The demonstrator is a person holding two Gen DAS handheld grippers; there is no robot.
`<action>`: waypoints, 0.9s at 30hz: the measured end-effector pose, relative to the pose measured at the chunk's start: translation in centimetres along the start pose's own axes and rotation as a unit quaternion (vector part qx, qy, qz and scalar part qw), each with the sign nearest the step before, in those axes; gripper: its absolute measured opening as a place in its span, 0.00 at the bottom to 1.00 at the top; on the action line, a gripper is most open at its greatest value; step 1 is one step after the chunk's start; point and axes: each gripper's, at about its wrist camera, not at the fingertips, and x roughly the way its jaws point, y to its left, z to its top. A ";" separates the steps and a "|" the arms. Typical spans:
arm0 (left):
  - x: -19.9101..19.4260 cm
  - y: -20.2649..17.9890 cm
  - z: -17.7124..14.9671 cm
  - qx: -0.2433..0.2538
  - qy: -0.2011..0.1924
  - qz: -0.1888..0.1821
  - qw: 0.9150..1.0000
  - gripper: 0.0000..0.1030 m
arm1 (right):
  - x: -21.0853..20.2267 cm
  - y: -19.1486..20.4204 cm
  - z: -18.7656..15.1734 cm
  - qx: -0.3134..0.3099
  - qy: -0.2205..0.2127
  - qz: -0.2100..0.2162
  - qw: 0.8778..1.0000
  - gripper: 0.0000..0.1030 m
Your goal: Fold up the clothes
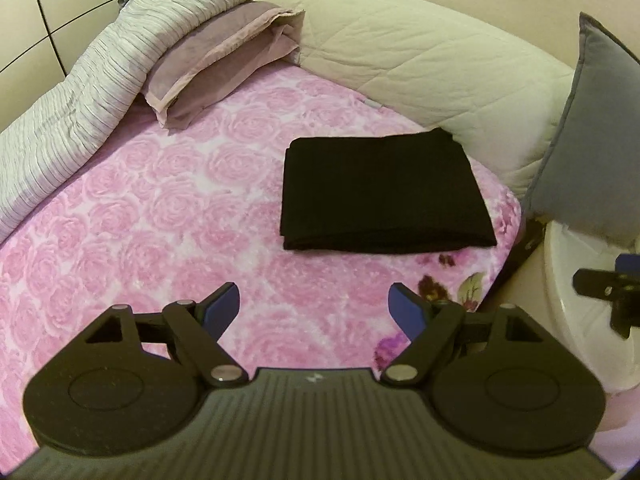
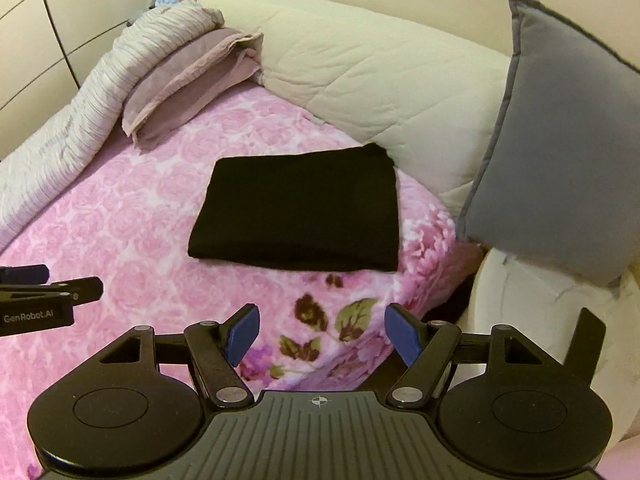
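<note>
Black garment [image 1: 384, 192] is seen folded into a flat rectangle, centre-right of left wrist view, laid on pink rose-print blanket [image 1: 160, 208], far corner near the cream quilted bolster [image 1: 420, 48]. Left gripper [image 1: 316, 308] is held above blanket at frame bottom, blue pads spread wide, nothing btwn them. Right gripper [image 2: 322, 332], bottom centre of its view, is likewise spread & empty. Grey cushion [image 2: 560, 140] is propped upright at right edge.
</note>
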 end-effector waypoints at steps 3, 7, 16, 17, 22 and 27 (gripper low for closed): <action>-0.1 -0.6 0.3 -0.010 -0.005 0.000 1.000 0.76 | 0.3 -0.6 0.3 -0.001 0.003 0.007 1.000 0.71; 0.2 -1.3 0.5 -0.011 -0.005 0.003 1.000 0.76 | 0.4 -1.0 0.5 -0.005 0.006 0.017 1.000 0.71; 0.2 -1.2 0.5 -0.020 -0.003 0.011 1.000 0.76 | 0.9 -1.1 0.6 -0.005 0.013 0.028 1.000 0.71; 0.1 -1.1 0.4 -0.019 -0.004 0.011 1.000 0.76 | 0.9 -1.1 0.6 -0.003 0.014 0.029 0.999 0.71; 0.1 -1.3 0.1 -0.013 -0.001 0.014 1.000 0.76 | 1.0 -0.8 0.3 -0.003 0.019 0.031 0.999 0.71; -0.1 -1.6 -0.1 0.003 -0.006 0.019 1.000 0.76 | 0.9 -0.5 0.2 -0.006 0.017 0.033 0.999 0.71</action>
